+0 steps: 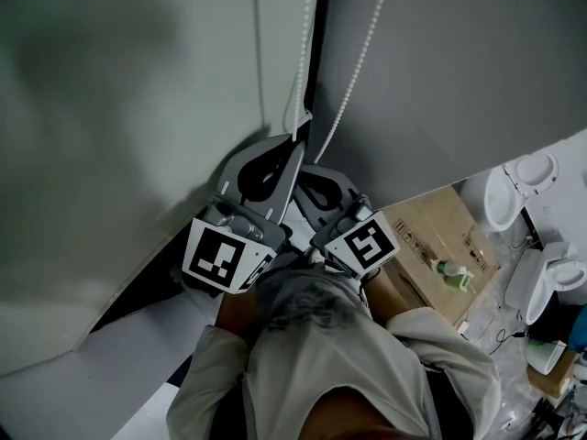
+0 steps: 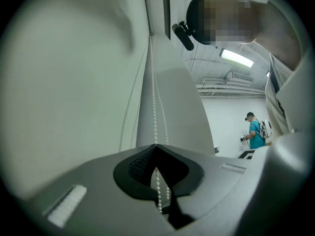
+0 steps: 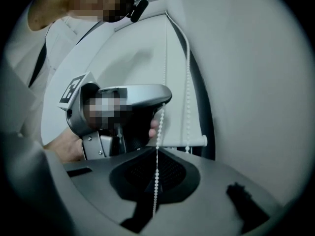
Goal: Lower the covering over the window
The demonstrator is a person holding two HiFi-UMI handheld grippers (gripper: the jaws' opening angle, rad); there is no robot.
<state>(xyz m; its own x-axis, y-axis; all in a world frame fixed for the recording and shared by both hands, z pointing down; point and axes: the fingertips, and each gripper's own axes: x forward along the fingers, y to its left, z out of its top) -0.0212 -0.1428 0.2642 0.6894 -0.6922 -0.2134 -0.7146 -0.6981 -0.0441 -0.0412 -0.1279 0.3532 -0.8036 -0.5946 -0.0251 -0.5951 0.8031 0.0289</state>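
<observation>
Head view: both tools up at the chain point(image 1: 302, 58), which hangs beside the blind.

Left of chain: blind point(image 1: 275, 58), pale flat fabric. Bottom bar point(image 3: 189, 141) about level with the grips in right gripper view. Judged partly lowered, with travel left.

On chain, upper: left gripper point(image 1: 293, 140). Jaws closed flat together, one strand pinched at the tips and running on through the hollow behind the pads point(image 2: 137, 165). Second strand just beside it, not obviously caught.

On chain, just below: right gripper point(image 1: 319, 166). Jaws likewise closed, chain entering at the tips and hanging slack beneath. Seemingly the same strand as above, not certain.

Right of chain: dark window gap point(image 3: 202, 97), then plain wall point(image 3: 256, 82).

Handling (judgement):
- Chain light, limp and thin, so good for pulling only, never pushing.
- Beads bumpy enough to lock against ribbed pads. Little slip expected.
- Small beads likely to snap under a jerk.
- Fabric light. Most resistance probably at the top, out of view.
- Best hold: one strand only, between pad centres, close under the other tool.
- Pull straight along the chain's hang, hand under hand.
- Which strand lowers: not tellable.
</observation>
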